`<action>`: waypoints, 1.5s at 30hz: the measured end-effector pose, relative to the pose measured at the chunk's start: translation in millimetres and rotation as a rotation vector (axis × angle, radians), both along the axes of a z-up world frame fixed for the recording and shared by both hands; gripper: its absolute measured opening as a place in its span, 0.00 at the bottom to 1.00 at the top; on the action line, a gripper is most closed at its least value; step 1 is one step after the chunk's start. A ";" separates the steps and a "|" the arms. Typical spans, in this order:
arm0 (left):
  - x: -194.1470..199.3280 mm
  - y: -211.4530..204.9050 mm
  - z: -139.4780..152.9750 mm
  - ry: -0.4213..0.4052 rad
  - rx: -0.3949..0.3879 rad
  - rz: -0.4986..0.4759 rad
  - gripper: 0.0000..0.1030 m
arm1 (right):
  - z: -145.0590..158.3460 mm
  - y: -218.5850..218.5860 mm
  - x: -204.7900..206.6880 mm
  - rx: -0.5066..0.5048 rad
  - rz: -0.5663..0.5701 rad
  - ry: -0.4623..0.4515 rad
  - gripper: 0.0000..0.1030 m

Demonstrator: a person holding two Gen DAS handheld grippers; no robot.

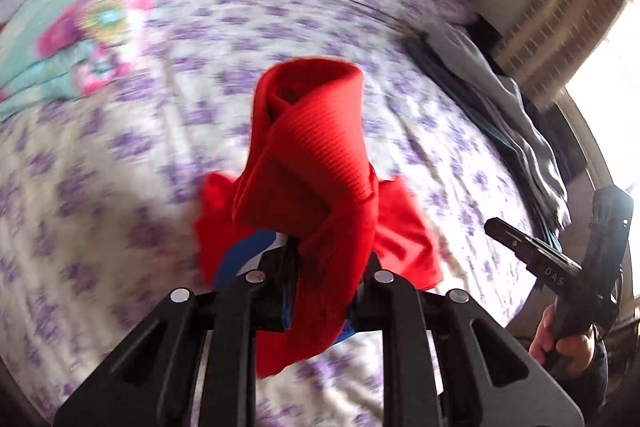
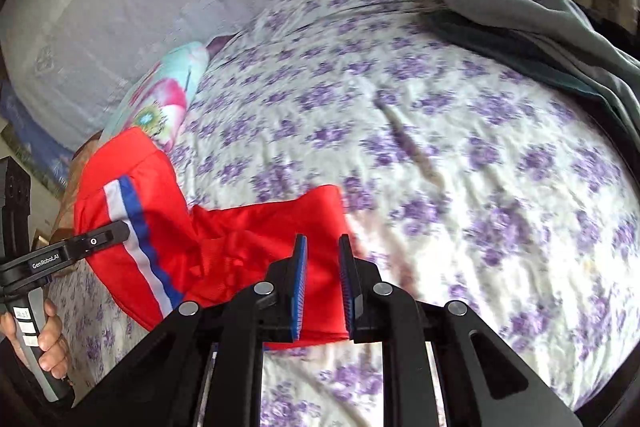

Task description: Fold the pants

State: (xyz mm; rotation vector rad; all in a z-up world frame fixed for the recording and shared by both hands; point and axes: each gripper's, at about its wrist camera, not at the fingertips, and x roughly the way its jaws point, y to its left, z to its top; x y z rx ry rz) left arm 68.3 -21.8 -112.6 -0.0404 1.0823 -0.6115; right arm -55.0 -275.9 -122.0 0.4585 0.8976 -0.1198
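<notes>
Red pants pinched in left hand-held gripper, ribbed waistband bunched up above fingers, rest draped onto bed. White and blue side stripe seen on pants in right wrist view. Right hand-held gripper spread, nothing held between blue pads; positioned over lower edge of red fabric. Purple-flowered sheet spread under pants. Colourful pillow located at bed's far side, grey blanket heaped along opposite edge.
</notes>
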 end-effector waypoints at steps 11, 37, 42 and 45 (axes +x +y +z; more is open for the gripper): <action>-17.9 -125.9 -91.9 0.142 0.217 -0.264 0.53 | -50.8 -14.8 -17.8 0.059 -0.062 0.103 0.17; -42.4 14.4 -94.2 0.270 0.059 -0.051 0.01 | -5.4 83.5 110.5 -0.013 0.324 0.118 0.29; -47.0 36.8 -86.3 0.263 0.075 0.017 0.01 | -3.5 152.8 170.7 -0.064 0.578 0.121 0.52; -39.1 49.5 -95.9 0.306 0.092 0.087 0.01 | -33.3 173.6 199.3 -0.106 0.639 0.190 0.51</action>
